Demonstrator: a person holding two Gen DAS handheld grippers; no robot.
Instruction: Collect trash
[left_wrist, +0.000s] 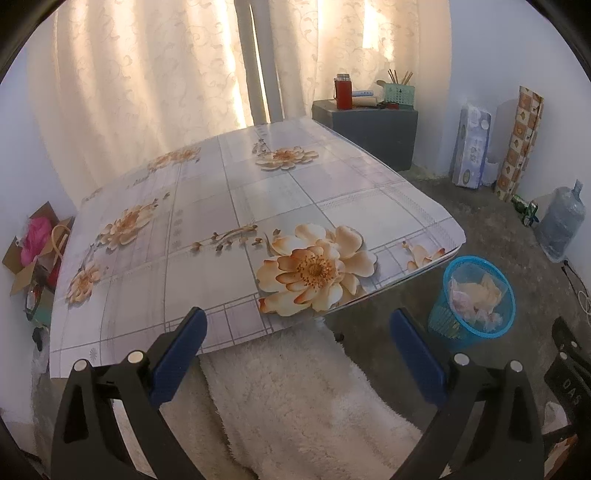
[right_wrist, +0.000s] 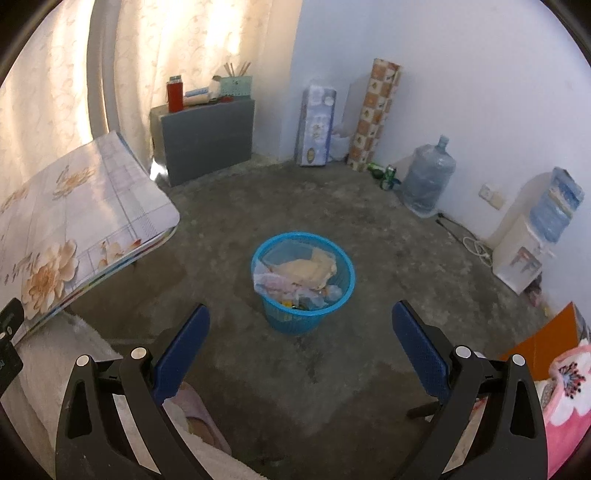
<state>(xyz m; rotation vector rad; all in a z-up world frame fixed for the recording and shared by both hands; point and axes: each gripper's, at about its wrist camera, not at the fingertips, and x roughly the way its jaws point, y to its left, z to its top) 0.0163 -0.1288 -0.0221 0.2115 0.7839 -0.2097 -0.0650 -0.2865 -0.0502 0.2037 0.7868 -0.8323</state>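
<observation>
A blue mesh waste basket (right_wrist: 303, 286) stands on the concrete floor, holding crumpled paper and plastic trash (right_wrist: 306, 273). It also shows in the left wrist view (left_wrist: 472, 301), right of the table. My left gripper (left_wrist: 297, 323) is open and empty, above the near edge of the flower-patterned table (left_wrist: 229, 206). My right gripper (right_wrist: 301, 319) is open and empty, held above the floor just short of the basket. No loose trash shows on the table top.
A white fluffy cover (left_wrist: 295, 398) lies under the left gripper. A grey cabinet (right_wrist: 207, 136) with a red flask stands by the curtain. A water jug (right_wrist: 428, 177), cans, rolls and a water dispenser (right_wrist: 532, 243) line the wall. A cardboard box (left_wrist: 37, 247) sits left of the table.
</observation>
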